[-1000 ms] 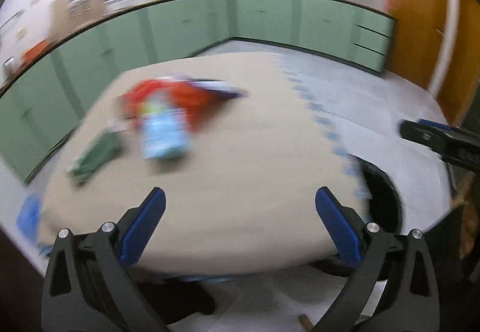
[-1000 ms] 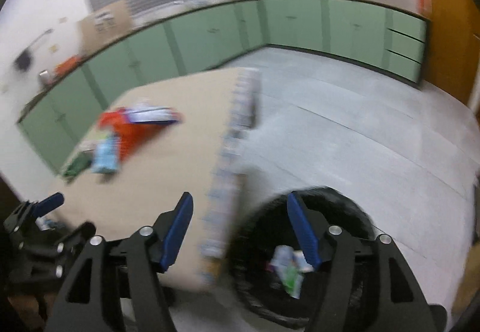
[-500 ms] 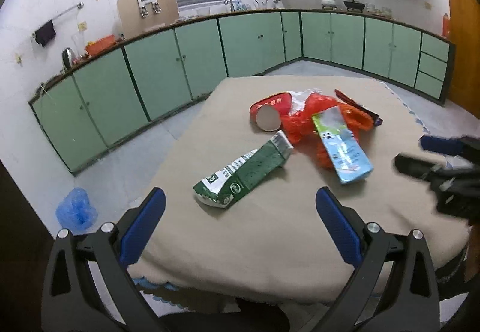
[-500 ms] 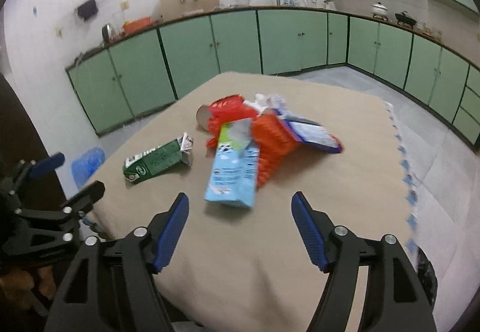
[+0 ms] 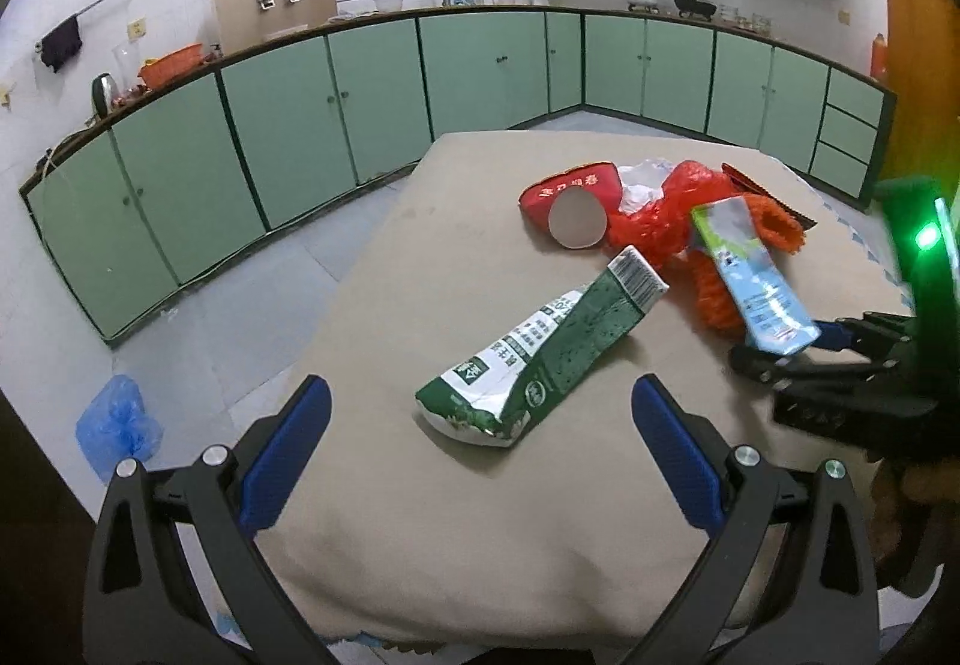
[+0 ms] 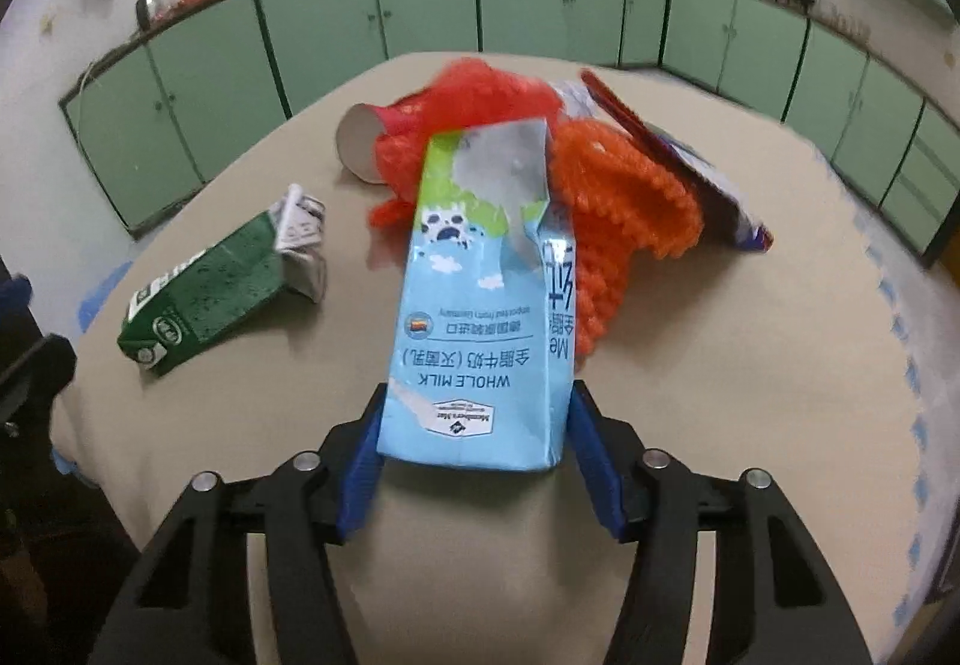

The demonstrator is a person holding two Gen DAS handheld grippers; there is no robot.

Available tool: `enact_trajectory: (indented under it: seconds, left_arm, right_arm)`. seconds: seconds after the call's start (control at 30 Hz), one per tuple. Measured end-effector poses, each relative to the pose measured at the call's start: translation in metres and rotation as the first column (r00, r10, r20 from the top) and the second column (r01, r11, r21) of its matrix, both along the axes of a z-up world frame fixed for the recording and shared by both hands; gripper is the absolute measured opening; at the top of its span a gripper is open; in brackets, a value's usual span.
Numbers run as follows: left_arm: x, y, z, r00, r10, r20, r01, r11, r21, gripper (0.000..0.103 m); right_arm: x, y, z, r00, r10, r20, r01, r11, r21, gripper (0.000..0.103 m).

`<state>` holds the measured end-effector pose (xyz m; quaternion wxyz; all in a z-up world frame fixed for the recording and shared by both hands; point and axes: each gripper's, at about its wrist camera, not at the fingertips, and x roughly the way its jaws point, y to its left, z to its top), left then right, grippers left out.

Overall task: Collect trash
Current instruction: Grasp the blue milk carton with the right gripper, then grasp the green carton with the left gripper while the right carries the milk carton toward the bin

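Swung from bin to table; right gripper [image 6: 474,461] closing around blue milk carton [image 6: 480,299] base, pads not visibly pressing. Light, crushable, grip low. Left gripper [image 5: 480,455] open, empty.

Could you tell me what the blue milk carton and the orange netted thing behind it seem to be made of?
Blue milk carton: apparently coated paperboard, glossy print, creased, silvery foil-like lining at the torn top. Orange net: probably plastic mesh, judging by its knobbly open weave.
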<state>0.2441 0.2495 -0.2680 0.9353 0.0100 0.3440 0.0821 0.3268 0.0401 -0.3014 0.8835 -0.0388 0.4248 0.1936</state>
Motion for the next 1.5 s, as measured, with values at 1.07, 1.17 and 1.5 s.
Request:
enact_trajectory:
  seconds: [1.07, 1.17, 1.5]
  left_arm:
    - [0.040, -0.012, -0.034, 0.987, -0.114, -0.115, 0.115, 0.993, 0.001, 0.052]
    - [0.035, -0.018, -0.027, 0.988, -0.109, -0.111, 0.109, 0.994, -0.008, 0.052]
    - [-0.006, -0.056, 0.023, 0.993, -0.103, -0.056, 0.103, 0.995, -0.010, 0.052]
  right_arm:
    - [-0.021, -0.054, 0.040, 0.999, 0.001, 0.032, -0.004, 0.994, 0.106, 0.056]
    - [-0.026, -0.057, 0.044, 0.999, 0.008, 0.041, -0.013, 0.994, 0.111, 0.056]
    - [-0.052, -0.097, 0.072, 0.996, -0.009, 0.084, -0.003, 0.989, 0.150, 0.056]
